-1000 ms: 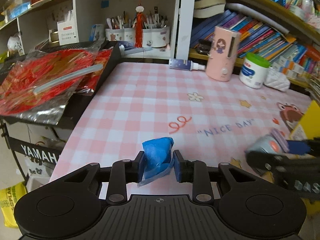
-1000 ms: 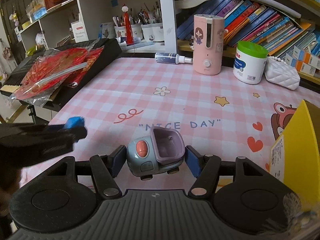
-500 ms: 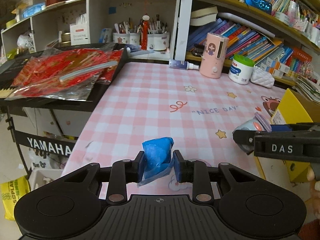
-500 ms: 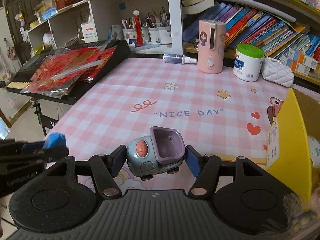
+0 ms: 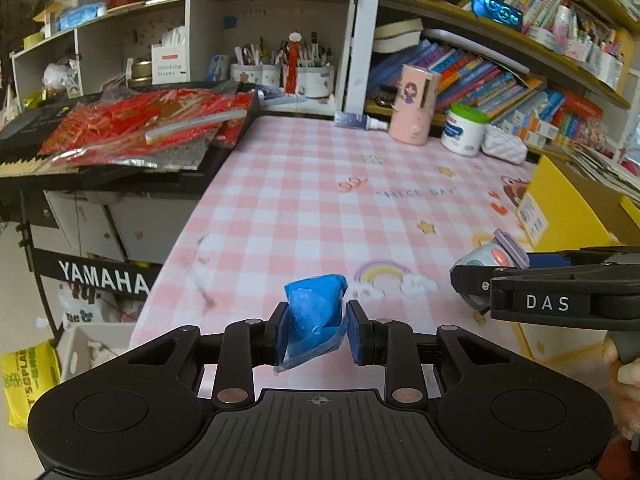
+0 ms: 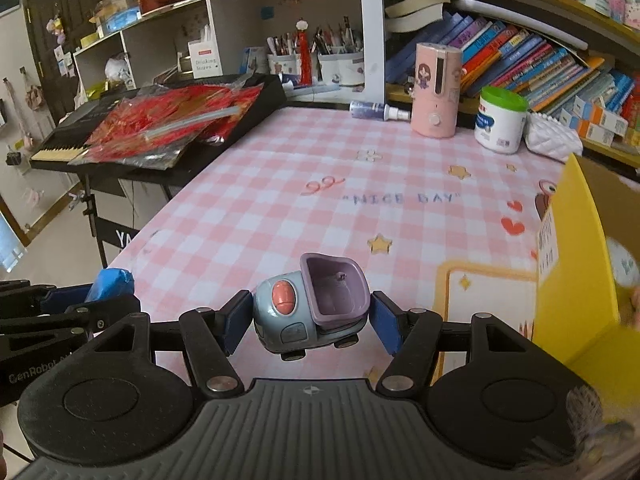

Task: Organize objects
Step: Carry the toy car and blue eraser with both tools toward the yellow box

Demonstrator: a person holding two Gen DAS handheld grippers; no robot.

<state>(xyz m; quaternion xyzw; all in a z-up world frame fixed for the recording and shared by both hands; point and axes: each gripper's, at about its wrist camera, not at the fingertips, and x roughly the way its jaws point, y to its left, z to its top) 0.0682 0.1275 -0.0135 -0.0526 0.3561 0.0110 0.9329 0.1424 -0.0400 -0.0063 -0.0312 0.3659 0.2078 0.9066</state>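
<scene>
My left gripper (image 5: pixel 314 330) is shut on a crumpled blue packet (image 5: pixel 314 312), held in the air over the near edge of the pink checked table (image 5: pixel 304 184). My right gripper (image 6: pixel 310 322) is shut on a grey toy truck (image 6: pixel 308 310) with a purple tipper and an orange button, also held above the near edge. In the left wrist view the right gripper (image 5: pixel 504 270) shows at the right with the truck (image 5: pixel 490 254). In the right wrist view the left gripper (image 6: pixel 80 300) and the blue packet (image 6: pixel 110 282) show at the lower left.
A yellow cardboard box (image 6: pixel 580 264) stands open at the table's right edge. At the back stand a pink humidifier (image 6: pixel 436 94), a white jar with a green lid (image 6: pixel 500 120), a spray bottle (image 6: pixel 376 111) and a white quilted pouch (image 6: pixel 552 140). A keyboard (image 6: pixel 168 128) under red packets flanks the left.
Both grippers have drawn back toward the near edge of the table, each keeping its object. More of the table, the floor at the left and the yellow box at the right has come into view.
</scene>
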